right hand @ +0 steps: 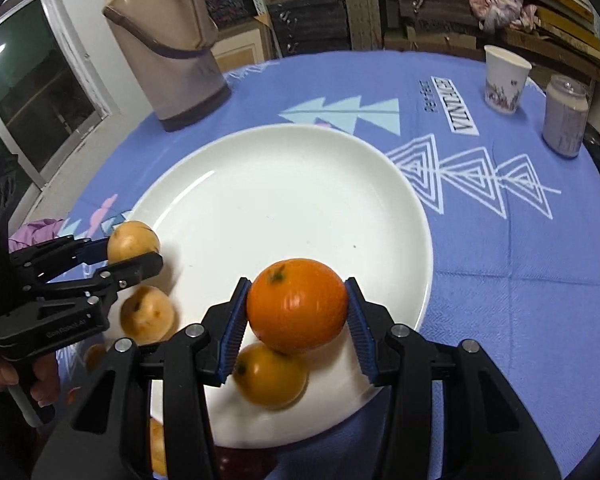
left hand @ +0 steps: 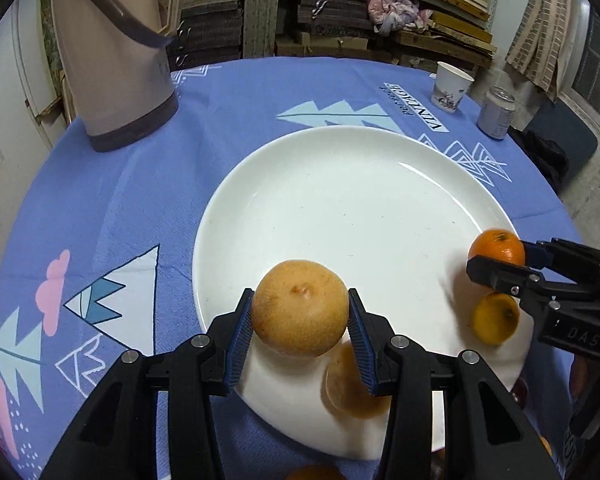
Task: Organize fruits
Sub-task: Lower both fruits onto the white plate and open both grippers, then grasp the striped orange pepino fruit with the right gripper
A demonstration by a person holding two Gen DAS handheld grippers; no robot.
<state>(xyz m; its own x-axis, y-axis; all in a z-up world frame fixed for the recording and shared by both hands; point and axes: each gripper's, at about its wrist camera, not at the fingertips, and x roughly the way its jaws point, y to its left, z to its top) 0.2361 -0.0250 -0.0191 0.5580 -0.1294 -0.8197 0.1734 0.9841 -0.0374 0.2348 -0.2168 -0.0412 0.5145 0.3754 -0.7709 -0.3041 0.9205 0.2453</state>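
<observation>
The left gripper (left hand: 300, 316) holds a tan round fruit (left hand: 300, 308), russet-skinned like a pear, between its blue pads (left hand: 240, 336), which press on both flanks of the fruit; it hangs above the near rim of the white plate (left hand: 340, 184). The right gripper (right hand: 298, 312) clamps an orange (right hand: 298, 306) in the same way, also above the plate's near edge, on the side opposite the left gripper. Below the tan fruit a second tan fruit (left hand: 348, 384) lies on the plate, blurred in the left wrist view. Below the held orange a second orange (right hand: 270, 376) rests on the plate just inside the rim. The rest of the plate is bare, with a few small specks. The plate sits on a blue tablecloth (left hand: 140, 200) printed with triangles and tree shapes. At the far left of the table stands a beige thermos jug (left hand: 112, 60) with a brown handle and base. At the far right a paper cup (left hand: 450, 86) and a drinks can (left hand: 496, 112) stand near each other at the table's edge. Stacked boards and cartons (left hand: 440, 4) fill the shelving behind.
</observation>
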